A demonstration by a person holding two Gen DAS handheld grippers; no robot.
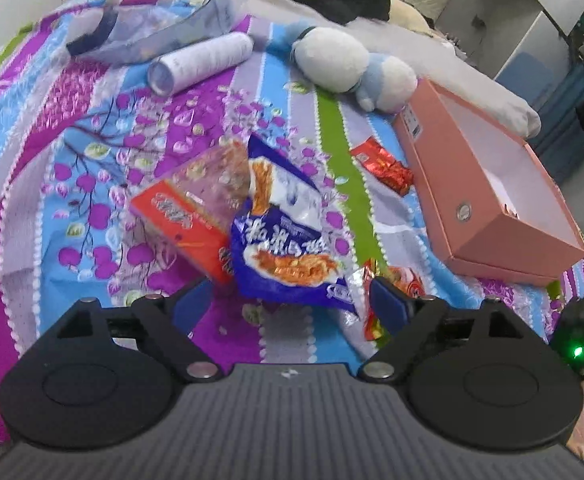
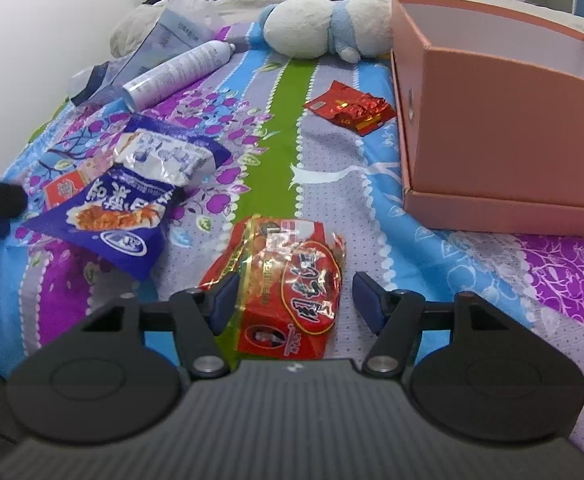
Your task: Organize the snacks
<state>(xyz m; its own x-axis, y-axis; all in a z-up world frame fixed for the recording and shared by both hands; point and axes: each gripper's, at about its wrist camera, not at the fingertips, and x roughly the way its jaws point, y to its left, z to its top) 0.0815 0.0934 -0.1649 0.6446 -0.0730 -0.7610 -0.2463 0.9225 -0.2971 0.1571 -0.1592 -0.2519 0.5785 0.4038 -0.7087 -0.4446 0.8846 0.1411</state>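
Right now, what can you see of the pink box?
The pink box is an open, lidless rectangular carton, seemingly cardboard, with a pale inside and a small round fitting on one long wall. It sits flat on the patterned bedspread, beyond the plush toy's side. Something small with red shows inside one corner in the left wrist view; otherwise it looks empty. Neither gripper touches it.

Blue-and-white noodle packet [image 2: 108, 216] lying crumpled across orange snack pack [image 1: 188, 216] on bed. Red snack pack [image 2: 288, 300] flat nearby. Small red foil packet [image 2: 349, 110] just beside open, tilted pink box [image 2: 503, 128].
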